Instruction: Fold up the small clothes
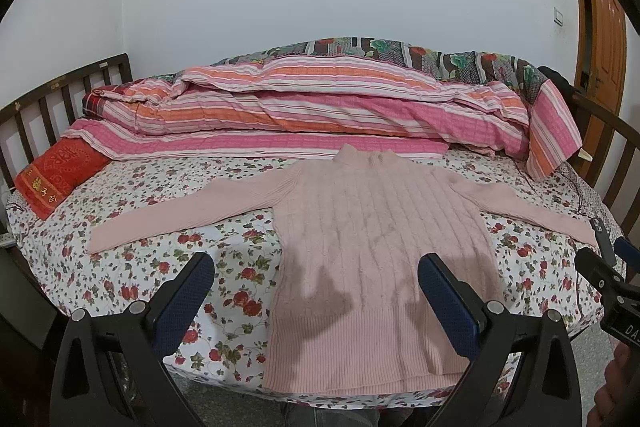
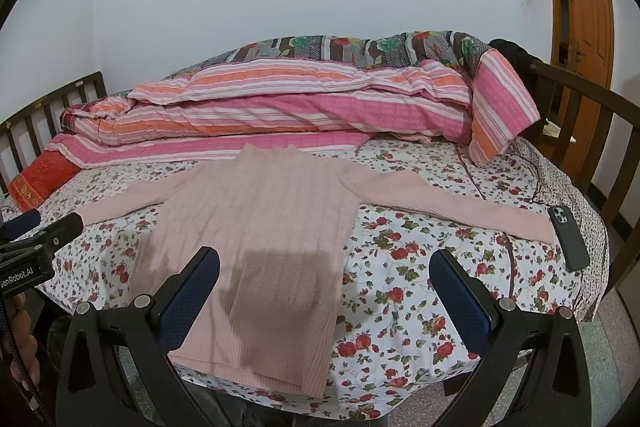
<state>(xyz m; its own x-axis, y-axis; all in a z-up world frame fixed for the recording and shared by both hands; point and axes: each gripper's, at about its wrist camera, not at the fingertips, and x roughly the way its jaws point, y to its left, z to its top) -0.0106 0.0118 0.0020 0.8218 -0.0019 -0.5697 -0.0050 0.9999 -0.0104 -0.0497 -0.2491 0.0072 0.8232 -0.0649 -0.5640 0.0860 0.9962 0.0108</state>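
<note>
Left gripper (image 1: 316,267): I see its two black arms with blue textured pads spread wide at the bottom of the left wrist view, nothing between them. It hovers above the near edge of the bed, the right pad over the hem area of the garment, the left pad over bare sheet.

Right gripper (image 2: 324,263): same stance in its own view, jaws wide apart, empty. Its left pad sits over the garment's lower body, its right pad over the sheet. Each gripper shows at the edge of the other's view, at the right edge and the left edge respectively.

Pink ribbed knit sweater with high collar (image 1: 376,239): lies flat on the bed, centre of both frames, collar pointing away toward the wall, hem at the near edge. Both sleeves are stretched out sideways, unfolded. Shadows of the grippers fall on its lower half.

White bed sheet printed with red roses (image 1: 224,259): under the sweater, covering the mattress.

Pink, orange and white striped quilt (image 1: 304,111): bunched along the far side, just past the collar; a dark flower-patterned side shows on top.

Red cushion with gold lettering (image 1: 56,175): left of frame, by the dark wooden slatted bed rail (image 1: 60,95).

Black smartphone (image 2: 568,239): right of the right wrist frame, just beside the sleeve cuff; whether they touch I cannot tell.

Orange wooden door (image 2: 584,7): upper right.
</note>
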